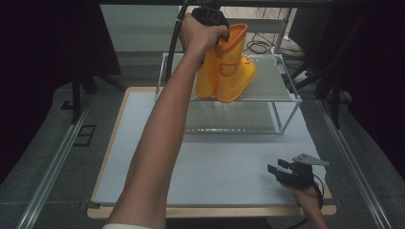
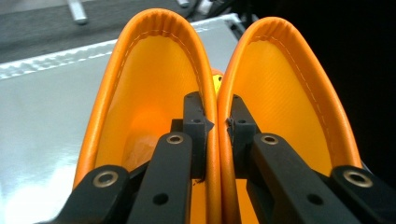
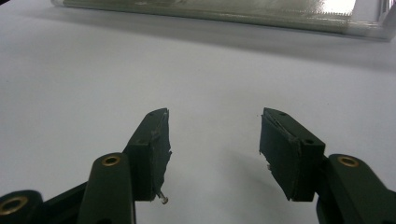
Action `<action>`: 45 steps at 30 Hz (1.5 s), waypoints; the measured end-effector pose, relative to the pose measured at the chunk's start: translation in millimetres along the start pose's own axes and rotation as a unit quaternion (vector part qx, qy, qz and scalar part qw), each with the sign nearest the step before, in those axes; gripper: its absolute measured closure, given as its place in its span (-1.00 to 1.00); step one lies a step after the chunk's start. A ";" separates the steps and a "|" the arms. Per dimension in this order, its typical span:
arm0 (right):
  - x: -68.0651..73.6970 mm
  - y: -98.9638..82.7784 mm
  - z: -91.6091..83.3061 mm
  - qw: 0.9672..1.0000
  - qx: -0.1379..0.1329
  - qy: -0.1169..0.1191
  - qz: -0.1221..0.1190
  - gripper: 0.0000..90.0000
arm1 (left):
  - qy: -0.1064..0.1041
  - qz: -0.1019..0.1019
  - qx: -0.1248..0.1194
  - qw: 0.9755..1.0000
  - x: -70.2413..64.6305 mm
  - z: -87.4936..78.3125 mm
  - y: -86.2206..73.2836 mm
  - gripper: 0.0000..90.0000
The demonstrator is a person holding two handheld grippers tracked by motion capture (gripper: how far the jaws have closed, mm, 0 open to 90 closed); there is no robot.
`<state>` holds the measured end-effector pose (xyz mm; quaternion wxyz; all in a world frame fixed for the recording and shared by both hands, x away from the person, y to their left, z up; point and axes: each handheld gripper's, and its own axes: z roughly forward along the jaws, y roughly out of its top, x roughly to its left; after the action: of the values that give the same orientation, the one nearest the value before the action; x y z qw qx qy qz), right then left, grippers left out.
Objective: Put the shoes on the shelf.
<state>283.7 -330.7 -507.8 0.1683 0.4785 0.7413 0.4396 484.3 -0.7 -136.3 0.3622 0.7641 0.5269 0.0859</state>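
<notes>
Orange boots (image 1: 228,67) stand on the rack's (image 1: 267,98) top shelf. My left gripper (image 2: 215,123) pinches both inner cuffs together, apparently so the pair moves as one. My right gripper (image 3: 215,149), near the rack, gapes empty.

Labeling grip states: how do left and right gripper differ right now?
The left gripper is shut on the boots' adjoining rims, one jaw inside each boot; the right gripper is open, holding nothing. Left is raised at the shelf; right sits low over the white mat. Both have black jaws.
</notes>
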 end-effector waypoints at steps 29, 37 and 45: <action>2.2 -2.1 0.1 1.000 0.006 -0.001 -0.005 -0.07 | -0.019 0.007 -0.077 0.997 35.3 9.1 3.8 0.15; -1.0 -2.5 -1.3 1.000 0.005 -0.008 -0.001 -0.07 | -0.039 0.034 -0.089 0.995 49.1 -22.9 -26.6 0.52; -4.6 -3.1 -2.3 1.000 0.007 -0.015 0.003 -0.07 | -0.053 0.069 -0.087 0.992 56.1 -48.9 -66.4 0.91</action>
<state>282.6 -336.3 -509.9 0.1750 0.4879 0.7404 0.4281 434.1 82.7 -157.7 0.4480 0.7676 0.4437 0.1153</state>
